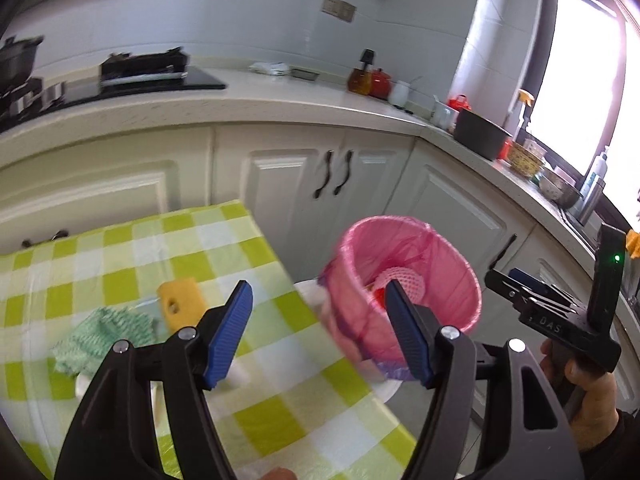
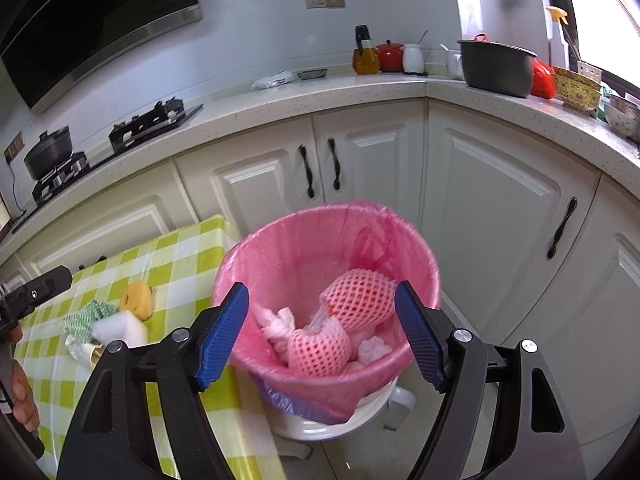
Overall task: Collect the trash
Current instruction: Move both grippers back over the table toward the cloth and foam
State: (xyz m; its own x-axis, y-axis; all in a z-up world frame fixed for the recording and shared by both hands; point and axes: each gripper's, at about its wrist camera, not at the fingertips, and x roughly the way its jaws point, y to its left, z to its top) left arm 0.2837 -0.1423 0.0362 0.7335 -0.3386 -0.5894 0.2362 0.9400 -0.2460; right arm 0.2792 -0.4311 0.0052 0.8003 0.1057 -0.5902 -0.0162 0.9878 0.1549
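The right tool [image 2: 322, 332] is wide apart and holds nothing. Just past its tips sits the pink trash bin [image 2: 416, 264], with pink net wraps [image 2: 356, 296] and tissues inside. The left tool [image 1: 320, 328] is wide apart too, over the checked bench [image 1: 120, 248], with the bin by its right tip.

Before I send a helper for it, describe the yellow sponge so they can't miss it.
Find the green-checked table beside the pink-lined bin. The yellow sponge lies there, touching a white foam block and green cloth; only it is yellow, with a hole.
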